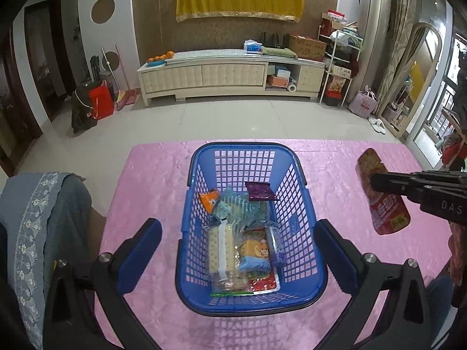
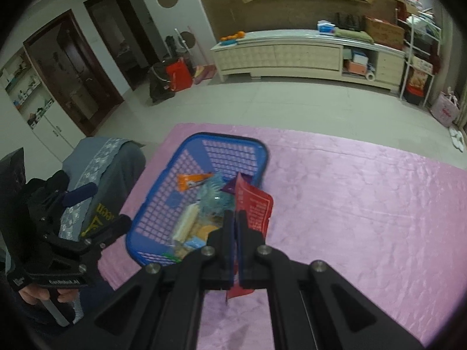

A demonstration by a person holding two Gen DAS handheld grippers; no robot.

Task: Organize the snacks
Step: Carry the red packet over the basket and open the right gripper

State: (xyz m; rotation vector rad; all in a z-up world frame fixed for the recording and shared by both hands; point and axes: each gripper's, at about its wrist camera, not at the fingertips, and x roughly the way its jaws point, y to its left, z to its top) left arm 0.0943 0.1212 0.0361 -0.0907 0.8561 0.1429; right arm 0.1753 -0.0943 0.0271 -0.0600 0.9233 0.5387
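Right tongs [image 2: 235,218] clamped on red packet [image 1: 382,195], right of basket [image 1: 251,151]. Left tongs [image 1: 238,242] apart, straddling basket. Packet's printed back only in right view.

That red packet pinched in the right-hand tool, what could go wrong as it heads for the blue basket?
The right gripper pinches the red packet near one edge, so it could slip out and land on the pink cloth instead. The blue basket is already crowded with snacks, so the packet may perch on the pile or against the rim. The left gripper is open around the basket without gripping it, so a bump might shove the basket.
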